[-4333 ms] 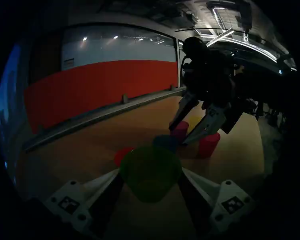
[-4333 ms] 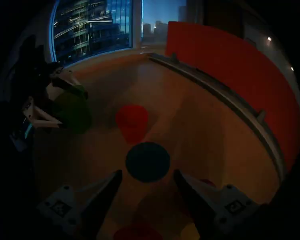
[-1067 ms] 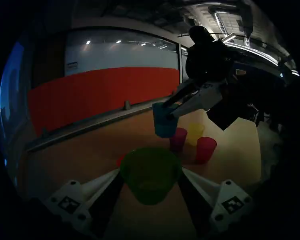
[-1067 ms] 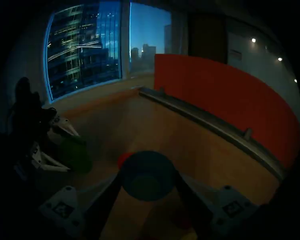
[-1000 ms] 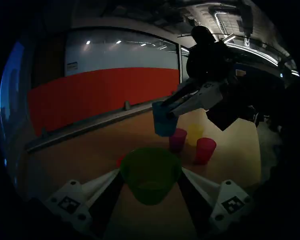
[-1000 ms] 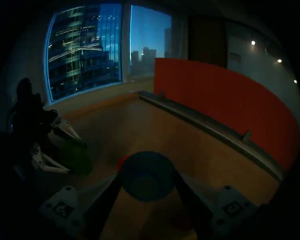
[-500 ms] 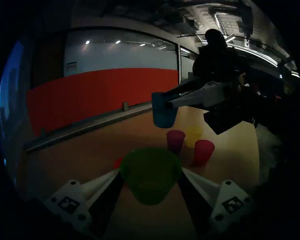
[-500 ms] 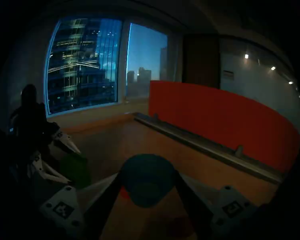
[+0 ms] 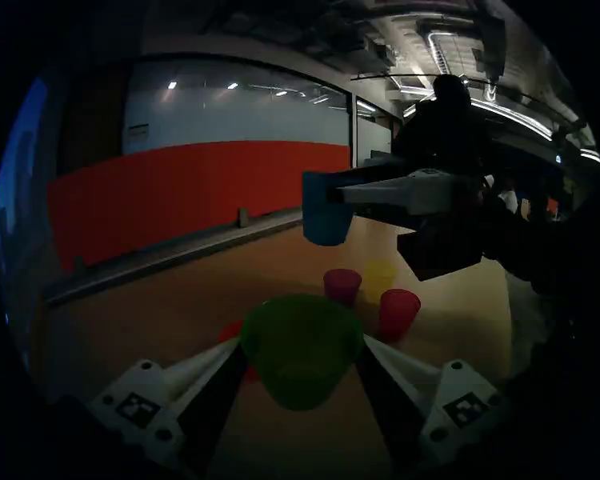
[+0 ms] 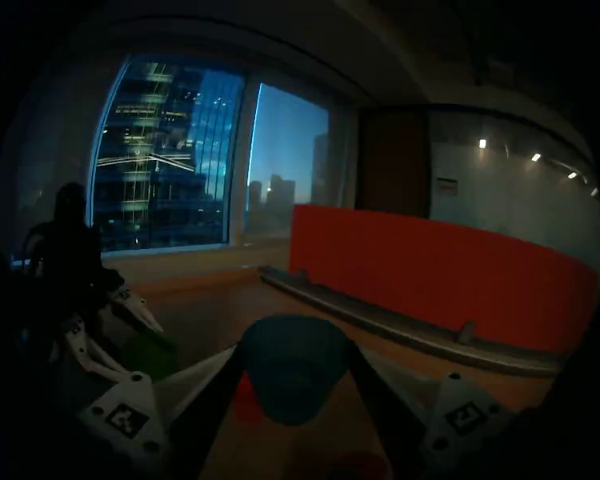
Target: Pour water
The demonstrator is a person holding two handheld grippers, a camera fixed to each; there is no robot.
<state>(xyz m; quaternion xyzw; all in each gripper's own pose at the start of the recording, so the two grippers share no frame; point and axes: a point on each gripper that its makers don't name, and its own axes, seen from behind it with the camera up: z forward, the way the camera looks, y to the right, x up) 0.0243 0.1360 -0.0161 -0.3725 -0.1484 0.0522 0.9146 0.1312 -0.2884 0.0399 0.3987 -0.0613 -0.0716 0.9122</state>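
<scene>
Left gripper view: the left tongs (image 9: 301, 346) clamp a green cup (image 9: 301, 364) from both sides, upright and level. We judge it is the receiver, held steady for the pour. Above and beyond the green cup, the right tongs (image 9: 332, 189) pinch a blue cup (image 9: 324, 220), upright and not tipped, so we judge pouring has not begun. We cannot tell whether either cup holds water.

On the worktop (image 9: 140, 308) beyond the green cup stand a magenta cup (image 9: 342, 284), a yellow cup (image 9: 378, 276) and a red cup (image 9: 399, 312). A second red cup (image 9: 231, 330) peeks out just behind the green cup. Count: six cups, two of them red and one of each other colour.

Right gripper view: the right tongs (image 10: 294, 360) hold the blue cup (image 10: 294, 376) between both fingers. The green cup (image 10: 153, 353) sits low off to the side in the left tongs (image 10: 137, 344), with one red cup (image 10: 247, 398) between them.
</scene>
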